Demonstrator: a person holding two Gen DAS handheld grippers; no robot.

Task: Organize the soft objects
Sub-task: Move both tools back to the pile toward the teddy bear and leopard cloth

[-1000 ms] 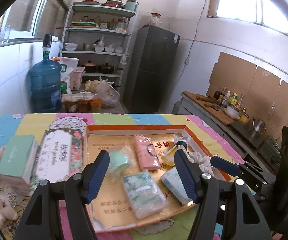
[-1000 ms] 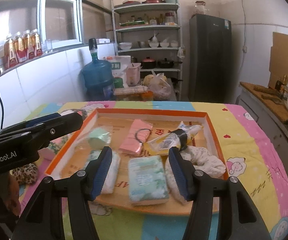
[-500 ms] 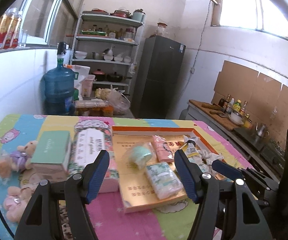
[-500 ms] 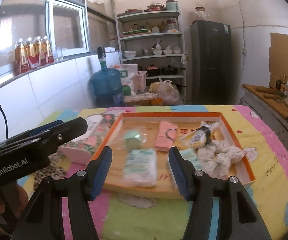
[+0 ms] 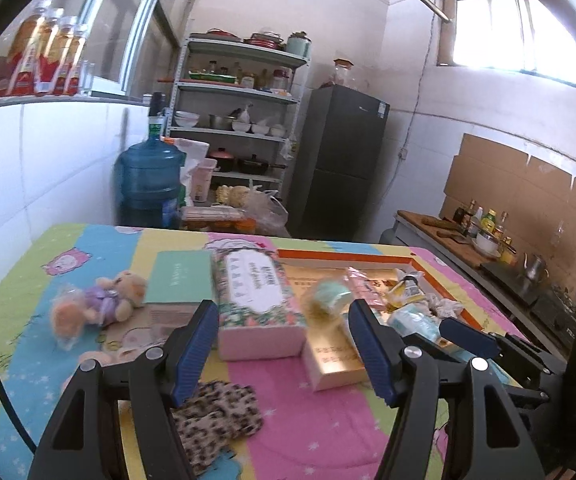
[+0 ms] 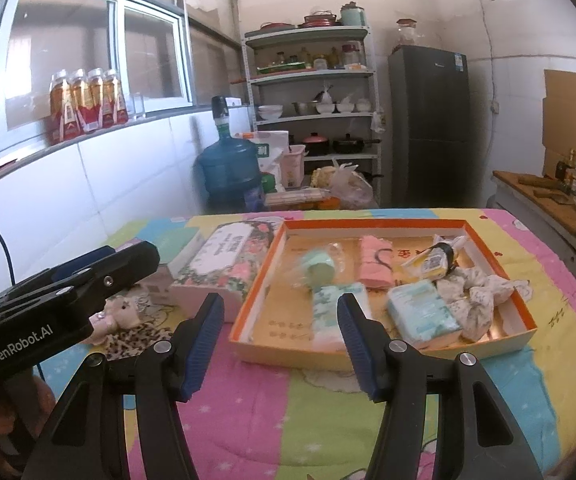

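Only the left wrist view shows the teddy bear (image 5: 106, 302); both grippers' jaws stand apart, empty.

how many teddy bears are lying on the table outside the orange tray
2 for certain: a purple-dressed bear beside the mint box, and a blurred bear just left of it. The grippers may hide more.

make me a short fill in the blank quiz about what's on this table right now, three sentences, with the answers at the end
1. The orange-rimmed tray lies to the ______ of the floral box in the right wrist view.
2. The pink folded cloth lies ______ the tray.
3. The small teddy bear in the purple outfit lies on the quilt, ______ the tray.

Answers: right; inside; outside
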